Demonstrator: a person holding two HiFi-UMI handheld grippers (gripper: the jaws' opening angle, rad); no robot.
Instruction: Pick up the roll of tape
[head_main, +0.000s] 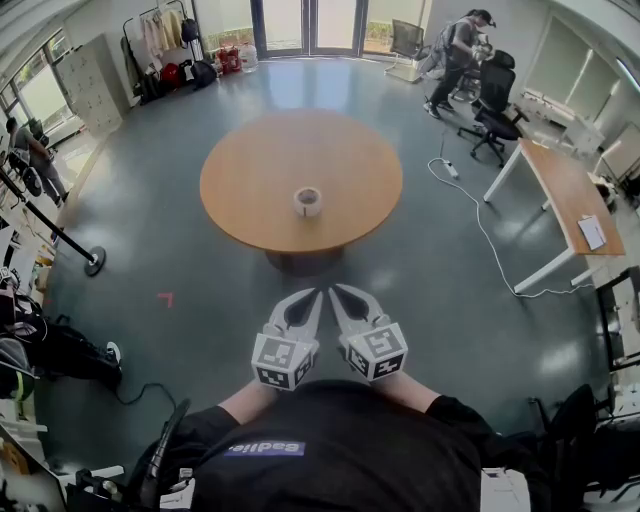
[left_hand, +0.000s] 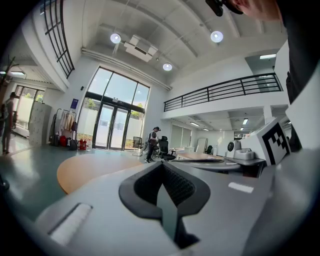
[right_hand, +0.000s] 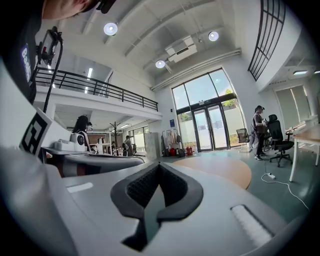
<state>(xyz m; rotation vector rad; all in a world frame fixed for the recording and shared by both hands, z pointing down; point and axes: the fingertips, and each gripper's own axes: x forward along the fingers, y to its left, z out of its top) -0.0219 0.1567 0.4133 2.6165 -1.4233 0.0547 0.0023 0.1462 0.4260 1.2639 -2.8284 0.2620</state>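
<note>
Only one roll of tape (head_main: 307, 201) is in sight, white, lying flat with its hole up on the single round wooden table (head_main: 250, 165), about midway across and nearer the table's near edge than its far one. Nothing else sits on that top, so bare wood rings the roll on every side. Two grippers hang side by side over the grey floor (head_main: 200, 330), well short of the table: the left gripper (head_main: 316, 294) and the right gripper (head_main: 336, 291), tips nearly meeting each other. Each has its jaws pressed together with nothing between them, as each gripper view shows. Floor lies open between the tips and the table's near rim. One white desk (head_main: 560, 185), one black office chair (head_main: 495, 100) and one trailing cable (head_main: 480, 225) stand off to the right, apart from the table
</note>
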